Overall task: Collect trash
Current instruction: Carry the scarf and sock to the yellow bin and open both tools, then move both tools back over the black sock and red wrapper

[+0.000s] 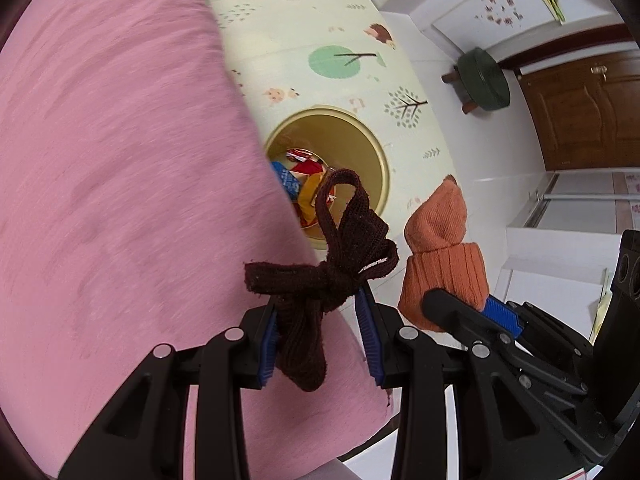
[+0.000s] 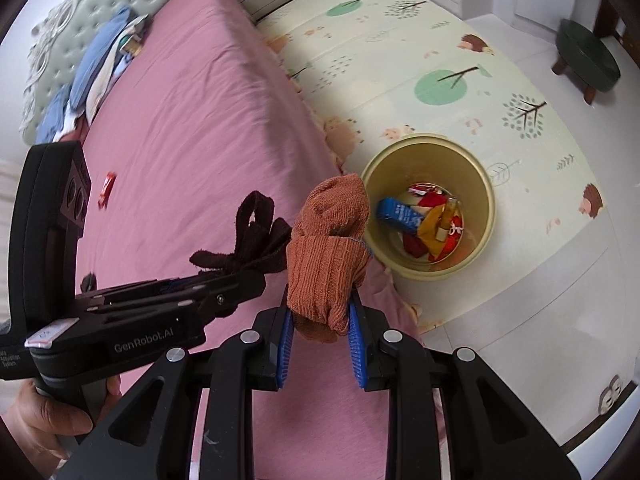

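The left gripper (image 1: 320, 336) clamps a knotted dark-brown knitted sock (image 1: 320, 280); the right gripper (image 2: 322, 340) pinches a bundled orange ribbed sock (image 2: 326, 256). Both hang over a pink bedspread's (image 2: 192, 128) edge, near a round yellow wastebasket (image 2: 480, 184) holding wrappers.

My left gripper (image 1: 320, 320) pinches a knotted dark brown sock (image 1: 320, 276) between its 2 blue pads, above the pink bed cover (image 1: 120, 160). Just beside it, my right gripper (image 1: 460, 308) clamps an orange sock (image 1: 444, 248). Beyond them stands the yellow bin (image 1: 372, 148) with wrappers (image 1: 304, 184) inside.
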`<state>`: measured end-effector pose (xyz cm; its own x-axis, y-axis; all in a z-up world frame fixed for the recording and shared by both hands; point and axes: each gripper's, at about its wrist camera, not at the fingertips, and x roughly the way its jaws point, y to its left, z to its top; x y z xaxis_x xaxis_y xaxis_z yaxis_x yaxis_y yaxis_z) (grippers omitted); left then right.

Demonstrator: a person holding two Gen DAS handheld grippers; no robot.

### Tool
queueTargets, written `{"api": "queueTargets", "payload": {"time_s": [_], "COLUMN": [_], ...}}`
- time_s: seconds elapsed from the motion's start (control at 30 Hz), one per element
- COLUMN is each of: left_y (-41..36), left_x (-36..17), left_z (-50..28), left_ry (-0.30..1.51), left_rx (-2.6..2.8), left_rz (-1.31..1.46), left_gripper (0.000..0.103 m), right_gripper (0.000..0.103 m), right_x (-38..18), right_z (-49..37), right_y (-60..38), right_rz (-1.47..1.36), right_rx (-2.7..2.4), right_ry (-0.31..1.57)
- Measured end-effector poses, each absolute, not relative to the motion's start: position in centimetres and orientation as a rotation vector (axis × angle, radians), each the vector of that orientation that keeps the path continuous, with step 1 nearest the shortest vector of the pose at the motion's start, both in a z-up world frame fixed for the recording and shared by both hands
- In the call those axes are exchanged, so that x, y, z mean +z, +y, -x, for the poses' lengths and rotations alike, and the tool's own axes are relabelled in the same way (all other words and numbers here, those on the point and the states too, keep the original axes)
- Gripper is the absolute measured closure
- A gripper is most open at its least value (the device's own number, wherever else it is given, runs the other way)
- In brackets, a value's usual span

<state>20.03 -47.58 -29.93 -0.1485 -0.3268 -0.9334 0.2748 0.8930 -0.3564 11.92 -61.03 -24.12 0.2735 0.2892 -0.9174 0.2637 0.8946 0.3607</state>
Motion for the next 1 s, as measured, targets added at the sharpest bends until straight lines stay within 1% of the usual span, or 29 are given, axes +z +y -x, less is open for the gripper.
{"api": "queueTargets", "payload": {"time_s": [0.37,0.47,0.5,0.57,0.6,0.63,0.67,0.7,0.8,1.0], "left_y": [-54.3,-55.6,-56.1,-56.8,-57.1,-57.1,-57.2,-57.2,-56.7,-55.9], "left_x": [-32.1,-32.2,-32.1,-31.9,-31.7,-31.5,-31.4,-31.4,-31.1,-30.7], "left_z": [-23.5,-24.5,-24.8,-25.2,-25.5,-25.7,-25.9,-26.2,-26.6,-26.1], "left_ry": [1.64,1.633,1.627,1.619,1.613,1.606,1.603,1.599,1.602,1.594], "left_rx": [-0.581,-0.594,-0.599,-0.599,-0.6,-0.604,-0.6,-0.587,-0.569,-0.567], "left_rz": [-0.029,-0.035,-0.038,-0.047,-0.038,-0.027,-0.021,-0.017,0.018,-0.012], "left_gripper": [0.067,0.066,0.063,0.047,0.037,0.031,0.028,0.024,0.021,0.021], "right_gripper": [0.079,0.076,0.073,0.071,0.068,0.066,0.063,0.057,0.056,0.056], "right_x": [-25.6,-25.5,-25.4,-24.9,-24.7,-24.6,-24.5,-24.3,-23.9,-23.8], "right_z": [-14.5,-15.3,-15.5,-15.8,-16.0,-16.2,-16.2,-16.3,-16.4,-16.4], "right_y": [-67.1,-68.5,-69.0,-69.9,-70.6,-71.0,-71.4,-71.8,-72.4,-71.4], "right_rz": [-0.539,-0.547,-0.549,-0.538,-0.54,-0.546,-0.551,-0.554,-0.556,-0.534], "right_rx": [-0.081,-0.094,-0.104,-0.129,-0.139,-0.146,-0.156,-0.168,-0.175,-0.161], "right_ry": [1.288,1.277,1.267,1.248,1.242,1.234,1.226,1.221,1.215,1.24]}}
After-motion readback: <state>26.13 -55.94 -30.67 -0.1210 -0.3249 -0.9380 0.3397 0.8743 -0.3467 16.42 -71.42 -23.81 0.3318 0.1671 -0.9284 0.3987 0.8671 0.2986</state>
